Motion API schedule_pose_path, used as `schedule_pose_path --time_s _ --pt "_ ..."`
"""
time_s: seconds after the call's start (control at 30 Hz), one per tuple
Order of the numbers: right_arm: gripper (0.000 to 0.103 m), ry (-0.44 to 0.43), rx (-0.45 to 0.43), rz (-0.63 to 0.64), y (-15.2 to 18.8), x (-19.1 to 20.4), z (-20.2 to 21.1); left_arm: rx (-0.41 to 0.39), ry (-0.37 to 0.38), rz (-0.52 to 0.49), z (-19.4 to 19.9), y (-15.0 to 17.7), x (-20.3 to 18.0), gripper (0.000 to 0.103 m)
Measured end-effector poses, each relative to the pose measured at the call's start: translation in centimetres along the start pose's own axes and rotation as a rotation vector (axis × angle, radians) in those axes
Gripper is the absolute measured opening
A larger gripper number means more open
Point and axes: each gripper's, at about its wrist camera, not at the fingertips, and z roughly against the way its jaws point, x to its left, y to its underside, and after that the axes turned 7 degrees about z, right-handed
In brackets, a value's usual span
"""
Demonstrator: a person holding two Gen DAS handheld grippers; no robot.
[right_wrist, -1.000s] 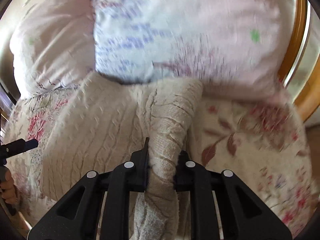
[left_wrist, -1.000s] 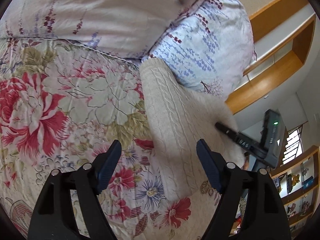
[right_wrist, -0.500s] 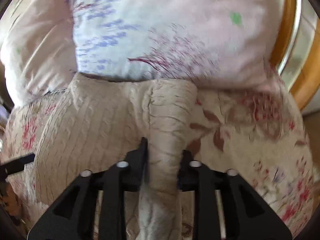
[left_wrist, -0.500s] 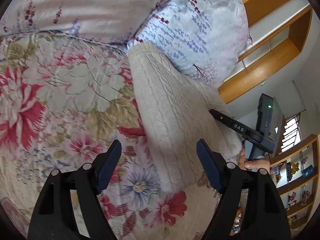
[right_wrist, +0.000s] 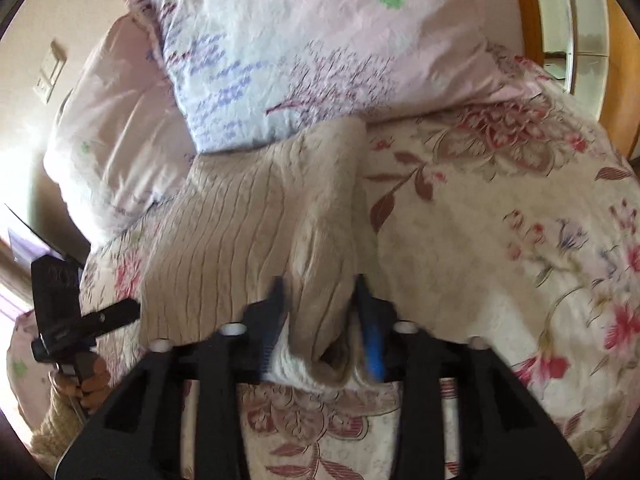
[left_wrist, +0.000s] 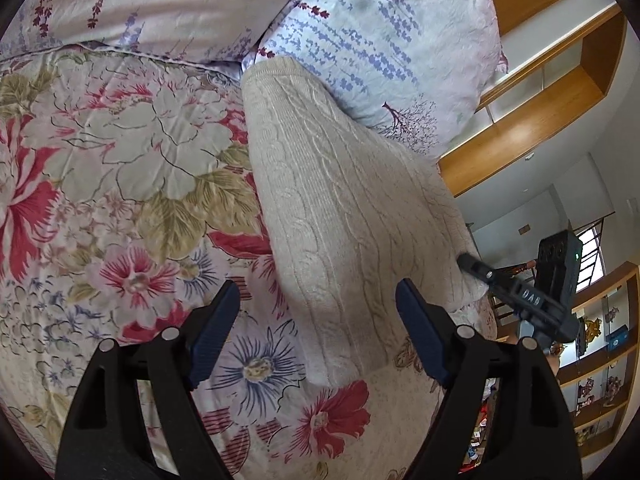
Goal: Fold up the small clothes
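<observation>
A cream cable-knit sweater [left_wrist: 344, 216] lies on the floral bedspread [left_wrist: 120, 184], its top edge against the pillows. My left gripper [left_wrist: 316, 320] is open and empty, its fingers straddling the sweater's near left edge just above it. In the right wrist view the sweater [right_wrist: 224, 248] lies left of centre. My right gripper [right_wrist: 320, 300] has a bunched fold or sleeve of it between its jaws, which stand slightly parted around the cloth. The right gripper also shows in the left wrist view [left_wrist: 516, 292] at the sweater's right edge.
Two pillows [left_wrist: 384, 32] with purple flower print lie at the head of the bed. A wooden headboard shelf [left_wrist: 552, 92] rises behind them. Wooden shelves with small items [left_wrist: 600, 360] stand off the bed's right side. The bedspread [right_wrist: 500, 240] extends right of the sweater.
The right gripper's jaws have parted a little around the sweater fold and the gripper has swung, blurring its view. The left gripper stays open and has shifted slightly over the sweater's edge.
</observation>
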Motion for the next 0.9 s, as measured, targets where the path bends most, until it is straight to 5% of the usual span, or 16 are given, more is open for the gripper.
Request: schedule_pose_path --time_s 0.13,0.3,0.5,0.73,0.9 --pt "0.013 0.012 -0.059 0.014 0.2 0.3 0.7 0.025 0.004 0.023 -1.1 0.2 -0.2 0.066" --pt "0.011 0.01 -0.155 0.04 0.0 1.0 3.1 0.026 -0.011 0.019 -1.4 0.3 -0.5 0.066" --pt "0.011 0.071 -0.076 0.0 1.6 -0.9 0.7 0.038 -0.024 -0.003 -1.8 0.7 -0.9 0.065" --pt "0.012 0.071 -0.044 -0.042 2.4 -2.4 -0.7 0.077 -0.004 -0.009 -2.9 1.1 -1.0 0.035" --pt "0.015 0.01 -0.04 -0.093 2.6 -3.0 -0.3 0.083 -0.005 -0.02 -2.9 1.1 -0.9 0.038"
